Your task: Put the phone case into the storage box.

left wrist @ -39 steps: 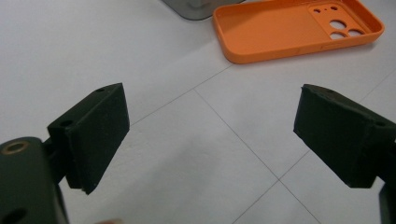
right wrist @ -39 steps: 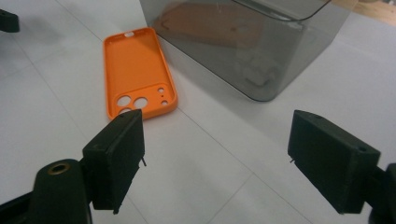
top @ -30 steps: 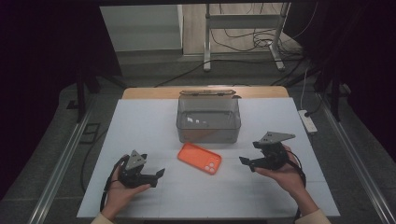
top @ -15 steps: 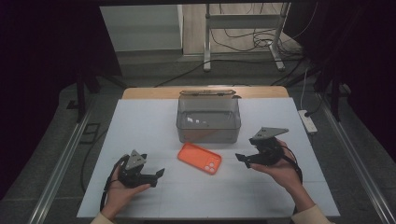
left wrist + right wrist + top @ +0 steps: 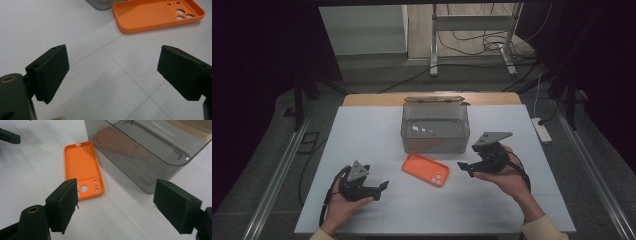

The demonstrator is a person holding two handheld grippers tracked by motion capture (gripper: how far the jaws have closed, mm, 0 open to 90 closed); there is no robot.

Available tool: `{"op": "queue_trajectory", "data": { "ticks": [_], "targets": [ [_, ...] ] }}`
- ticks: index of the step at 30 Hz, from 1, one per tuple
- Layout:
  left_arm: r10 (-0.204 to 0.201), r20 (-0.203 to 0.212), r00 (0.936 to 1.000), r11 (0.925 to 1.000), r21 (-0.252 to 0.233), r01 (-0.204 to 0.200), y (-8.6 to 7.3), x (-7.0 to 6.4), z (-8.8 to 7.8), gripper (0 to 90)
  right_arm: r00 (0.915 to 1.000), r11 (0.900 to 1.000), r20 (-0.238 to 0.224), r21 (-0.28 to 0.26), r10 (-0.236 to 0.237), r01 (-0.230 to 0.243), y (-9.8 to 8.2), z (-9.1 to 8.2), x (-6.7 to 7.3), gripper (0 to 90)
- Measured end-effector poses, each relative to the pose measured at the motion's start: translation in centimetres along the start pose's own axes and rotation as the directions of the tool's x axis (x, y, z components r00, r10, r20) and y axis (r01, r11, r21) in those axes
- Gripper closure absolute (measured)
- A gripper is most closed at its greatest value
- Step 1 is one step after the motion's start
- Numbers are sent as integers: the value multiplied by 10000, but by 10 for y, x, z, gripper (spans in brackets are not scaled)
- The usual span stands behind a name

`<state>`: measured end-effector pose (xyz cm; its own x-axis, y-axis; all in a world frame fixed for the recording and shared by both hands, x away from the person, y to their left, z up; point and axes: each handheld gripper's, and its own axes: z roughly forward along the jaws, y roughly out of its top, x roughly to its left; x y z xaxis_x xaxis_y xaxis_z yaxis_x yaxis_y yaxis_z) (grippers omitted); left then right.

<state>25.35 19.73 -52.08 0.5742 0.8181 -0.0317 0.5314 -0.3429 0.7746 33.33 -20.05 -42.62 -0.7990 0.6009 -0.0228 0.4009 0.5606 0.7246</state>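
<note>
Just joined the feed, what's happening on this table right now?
A person holds a two-jaw gripper in each hand above a white table. The right gripper, jaws open, points at the camera-hole end of an empty orange silicone phone case lying flat before a smoky transparent plastic box. The left gripper waits open nearby. Nothing is grasped yet.

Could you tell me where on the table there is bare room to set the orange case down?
Bare white surface lies left of the grey bin, and along the near edge between the left gripper and right gripper. It is tightest where the orange phone case lies just before the bin.
</note>
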Motion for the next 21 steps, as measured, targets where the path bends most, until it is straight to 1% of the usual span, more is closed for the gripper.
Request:
{"op": "queue_trajectory", "data": {
  "ticks": [2, 4, 9, 13, 14, 19, 21],
  "targets": [
    [24, 12, 10000, 10000, -5, -24, 0, 0, 0, 104, 9999, 9999, 109, 151, 3, -5, 3, 2, 0, 203],
    [11, 14, 10000, 10000, -25, -11, 0, 0, -1, 104, 10000, 9997, 84, 227, 39, -41, 4, 4, 0, 203],
    [8, 10, 10000, 10000, -41, -8, 0, 0, -1, 104, 10000, 9991, 70, 418, -51, 48, 7, 9, 1, 204],
    [26, 10, 10000, 10000, -33, -26, 0, 0, -1, 104, 10000, 9989, -48, 454, -82, 84, 11, 12, 3, 203],
    [25, 13, 10000, 10000, -34, -25, 0, 0, -1, 104, 9998, 9989, -71, 431, -175, 178, 12, 13, 2, 203],
    [19, 8, 10000, 10000, -35, -19, 0, 0, -1, 104, 9996, 9988, -101, 417, -249, 253, 15, 16, 6, 207],
    [-2, 22, 10000, 10000, -44, 2, 0, 0, -1, 105, 9994, 9986, -189, 434, -302, 310, 17, 20, 7, 207]
  ]
}}
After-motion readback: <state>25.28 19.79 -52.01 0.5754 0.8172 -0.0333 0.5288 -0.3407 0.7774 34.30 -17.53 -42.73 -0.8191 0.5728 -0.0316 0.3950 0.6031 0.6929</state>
